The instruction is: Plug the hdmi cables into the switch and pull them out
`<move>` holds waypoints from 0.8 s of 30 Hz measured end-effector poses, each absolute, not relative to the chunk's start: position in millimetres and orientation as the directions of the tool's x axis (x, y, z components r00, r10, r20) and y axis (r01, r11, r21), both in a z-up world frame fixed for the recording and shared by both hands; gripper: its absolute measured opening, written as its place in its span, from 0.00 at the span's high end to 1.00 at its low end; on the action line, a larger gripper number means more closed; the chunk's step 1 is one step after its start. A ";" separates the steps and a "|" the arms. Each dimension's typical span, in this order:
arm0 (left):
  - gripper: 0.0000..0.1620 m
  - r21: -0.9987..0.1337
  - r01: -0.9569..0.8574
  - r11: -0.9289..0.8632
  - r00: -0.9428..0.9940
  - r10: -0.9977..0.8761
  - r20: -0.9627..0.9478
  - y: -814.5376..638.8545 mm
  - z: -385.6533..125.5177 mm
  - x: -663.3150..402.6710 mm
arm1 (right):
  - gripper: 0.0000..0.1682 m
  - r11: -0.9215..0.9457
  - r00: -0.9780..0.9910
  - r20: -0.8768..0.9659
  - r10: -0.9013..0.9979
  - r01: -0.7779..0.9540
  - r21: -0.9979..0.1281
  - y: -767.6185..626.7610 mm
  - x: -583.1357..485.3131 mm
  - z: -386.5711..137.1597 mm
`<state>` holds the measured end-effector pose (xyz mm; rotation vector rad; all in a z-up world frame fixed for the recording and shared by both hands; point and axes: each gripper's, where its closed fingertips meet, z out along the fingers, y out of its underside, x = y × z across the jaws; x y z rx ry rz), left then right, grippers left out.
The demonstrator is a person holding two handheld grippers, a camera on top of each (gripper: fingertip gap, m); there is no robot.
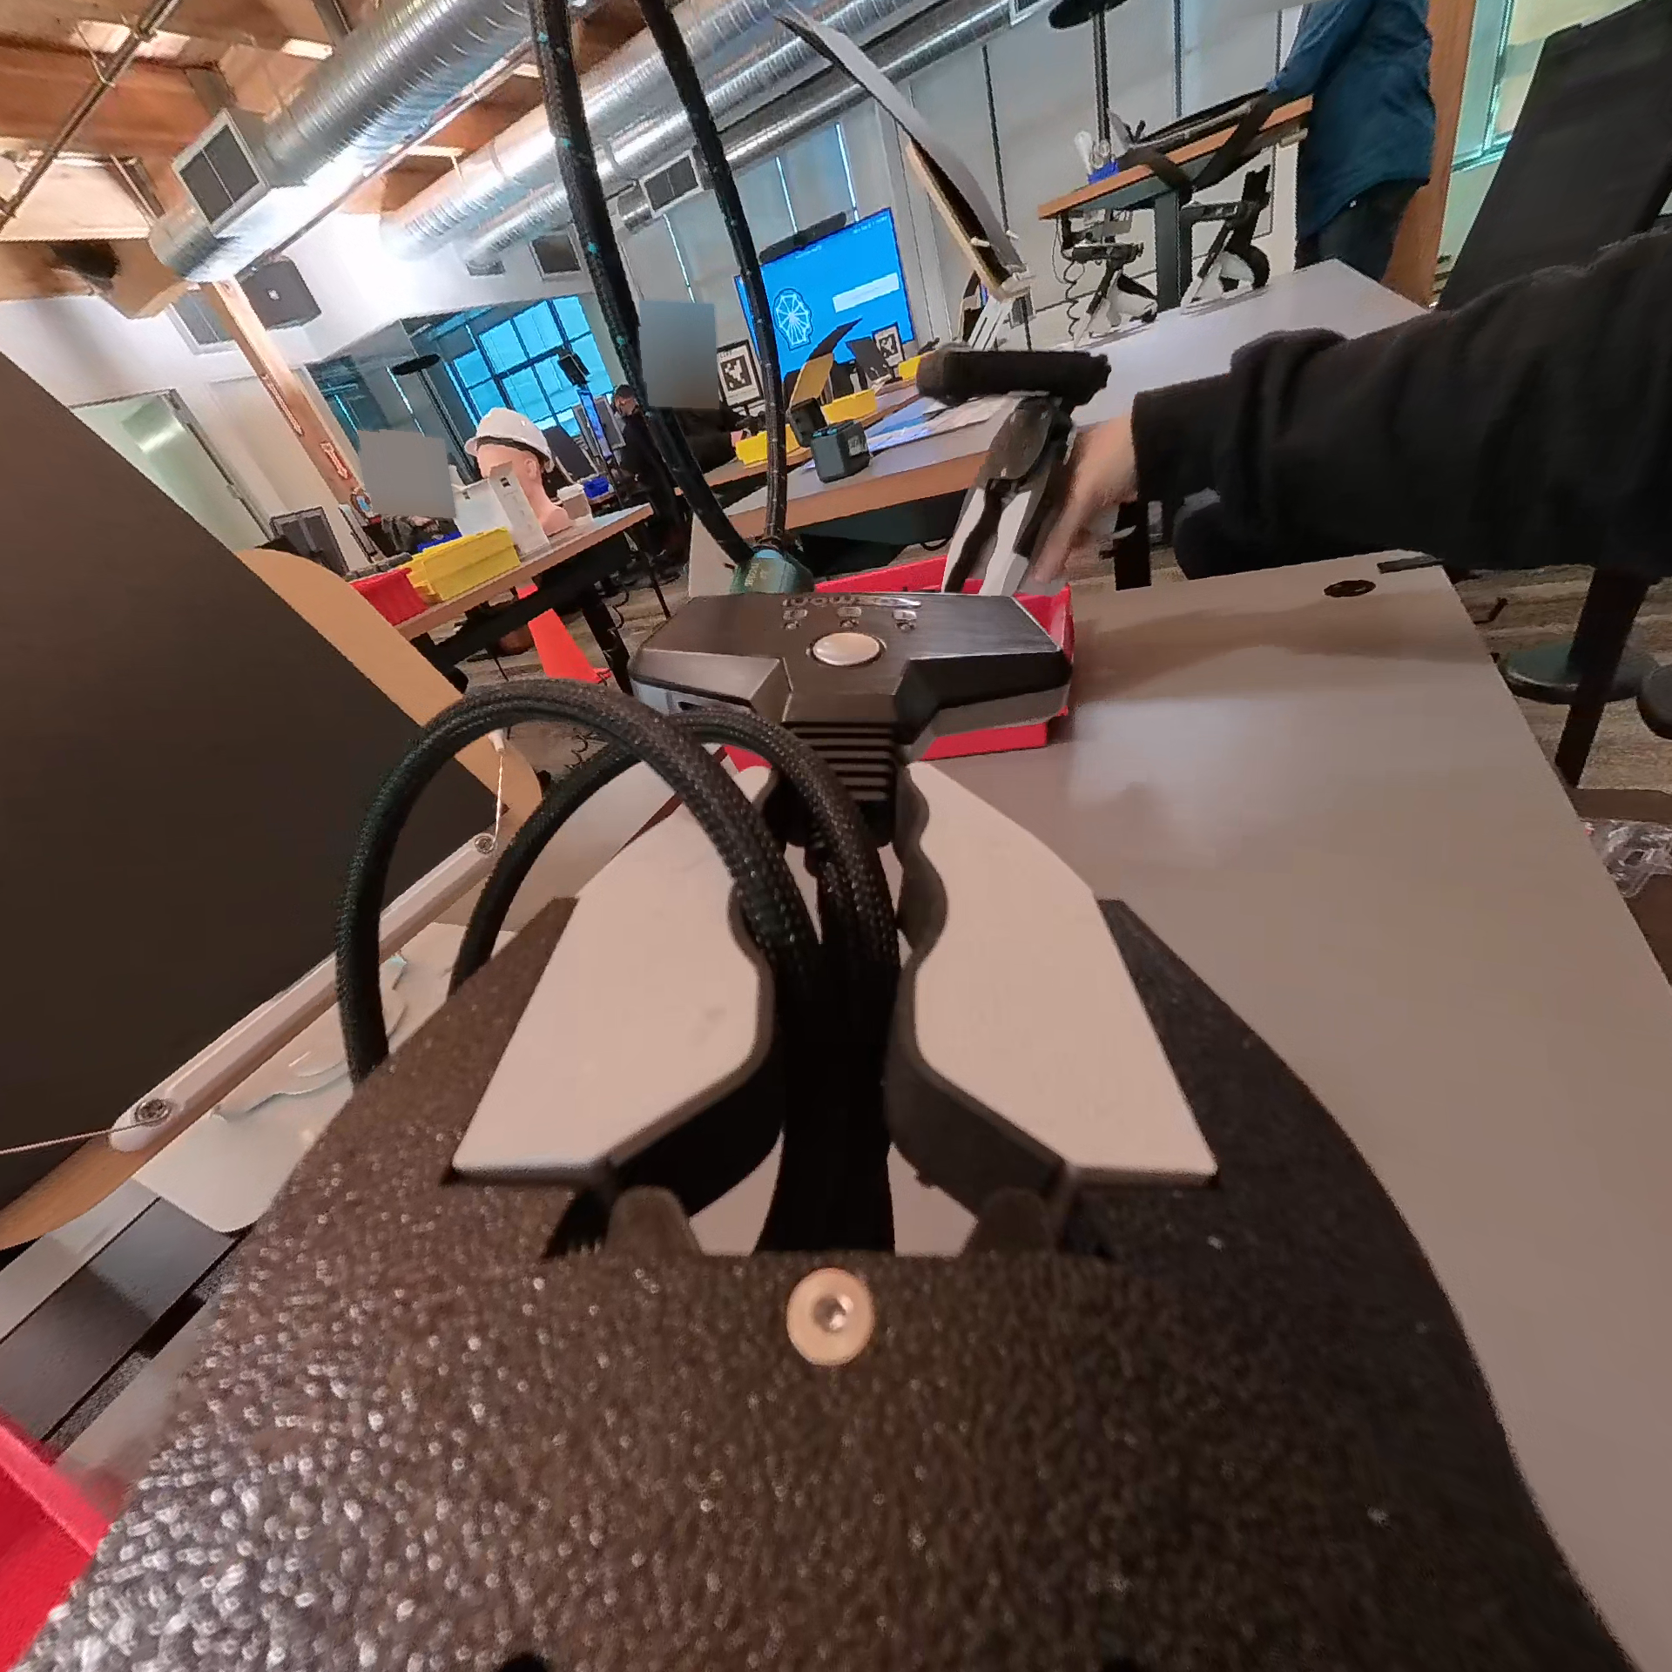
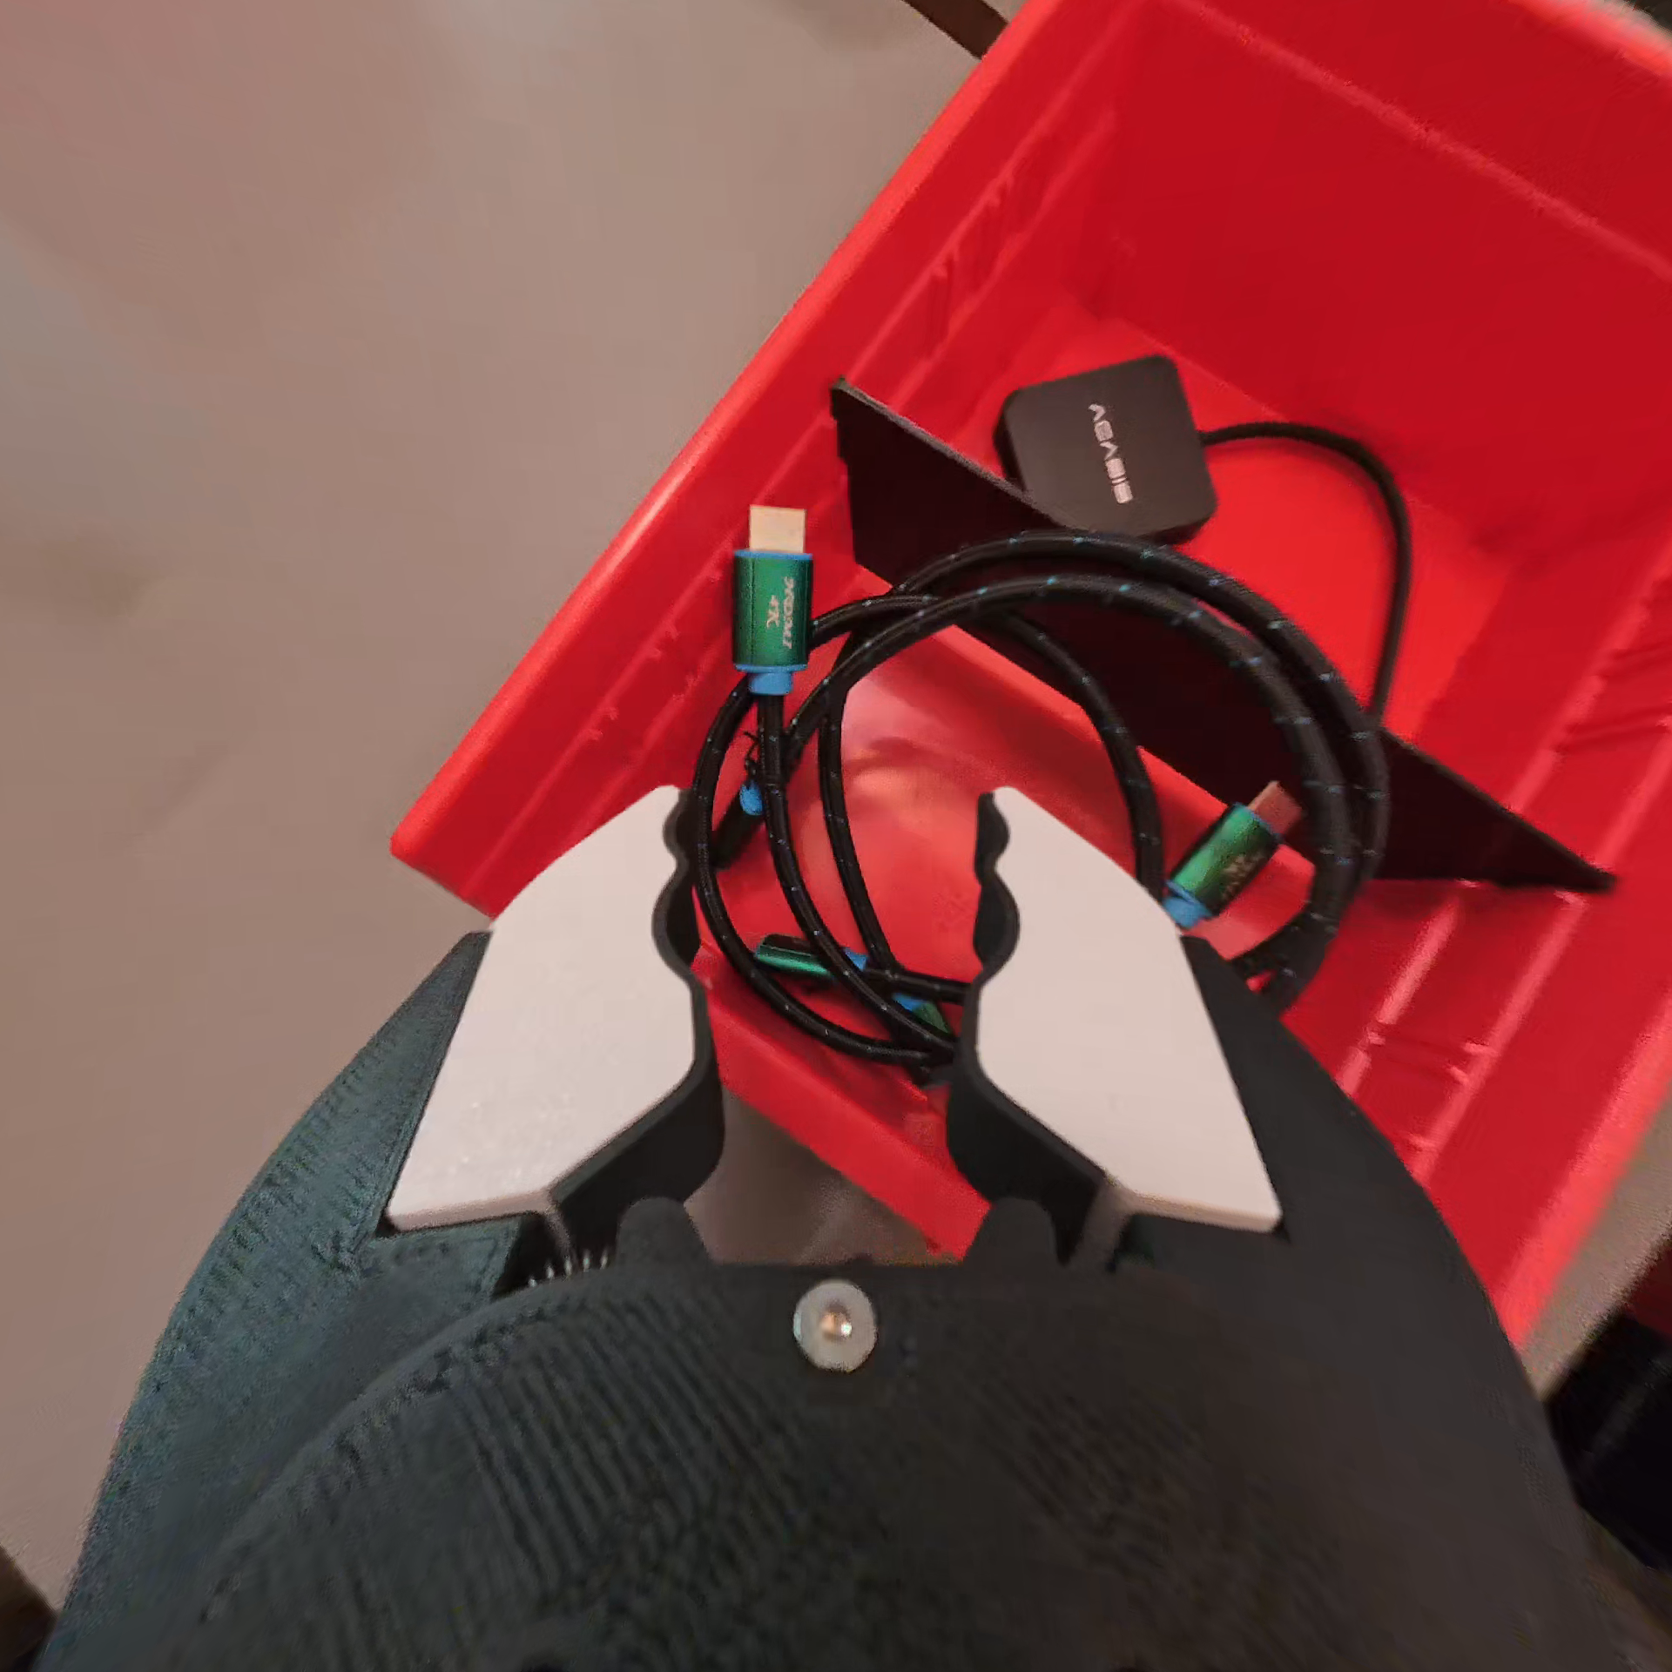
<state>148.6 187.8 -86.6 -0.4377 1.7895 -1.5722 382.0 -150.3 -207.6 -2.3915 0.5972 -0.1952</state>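
In the left wrist view a black HDMI switch point(image 1: 846, 650) with a silver button hangs just past my fingertips. My left gripper point(image 1: 846, 814) is shut on its ribbed neck point(image 1: 846, 760) and braided lead point(image 1: 633, 715), which loops to the left. A green HDMI plug point(image 1: 771, 570) sits in the switch's far side. My right gripper point(image 2: 832, 814) is open and empty above a red bin point(image 2: 633, 579). In the bin lie coiled braided HDMI cables point(image 2: 1086, 579) with green plugs point(image 2: 769, 620), point(image 2: 1221, 855). The right gripper also shows in the left wrist view point(image 1: 995, 525).
The bin also holds a black divider point(image 2: 950, 479) and a small black square box point(image 2: 1108, 448) with its own lead. The bin point(image 1: 986, 733) stands on a grey table point(image 1: 1267, 814). A black panel point(image 1: 136, 724) stands on the left. Two braided cables point(image 1: 651, 271) rise behind the switch.
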 end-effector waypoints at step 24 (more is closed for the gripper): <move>0.86 -0.937 0.214 0.275 -0.805 -0.494 -0.329 124.2 -103.0 148.2 | 0.80 -0.512 0.799 0.601 0.018 0.523 -0.681 50.7 203.0 -62.2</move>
